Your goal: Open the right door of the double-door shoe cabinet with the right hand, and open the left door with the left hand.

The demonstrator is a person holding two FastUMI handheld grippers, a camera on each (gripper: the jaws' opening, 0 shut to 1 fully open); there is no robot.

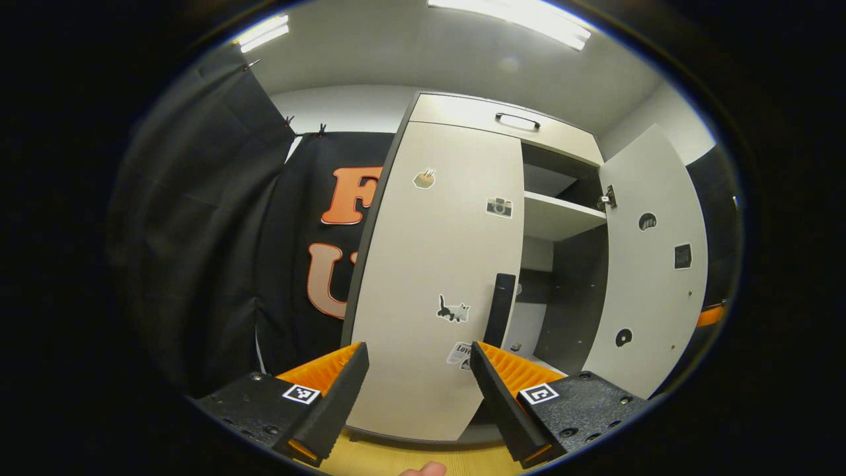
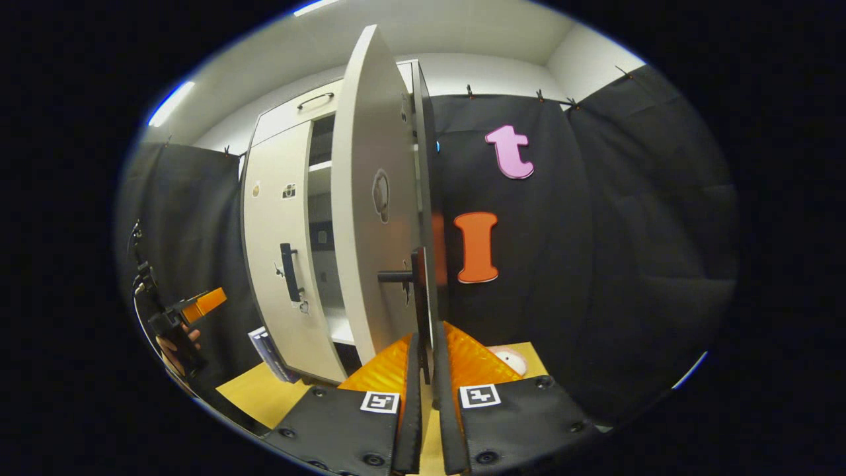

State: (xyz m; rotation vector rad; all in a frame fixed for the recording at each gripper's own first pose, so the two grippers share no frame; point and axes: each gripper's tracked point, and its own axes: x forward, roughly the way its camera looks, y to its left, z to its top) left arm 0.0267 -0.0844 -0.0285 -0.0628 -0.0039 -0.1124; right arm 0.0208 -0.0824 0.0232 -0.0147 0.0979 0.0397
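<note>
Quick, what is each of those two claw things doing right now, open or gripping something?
Left gripper: open, holding nothing, facing the closed left door.
Right gripper: closed on the right door's handle; that right door is swung open.

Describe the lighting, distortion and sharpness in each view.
Left gripper view: ceiling strip lights blow out white; fisheye bows the closed left door; the shelf is lit, the space below it dim. Right gripper view: the open right door curves strongly; its handle, near the lens, looks soft.
</note>
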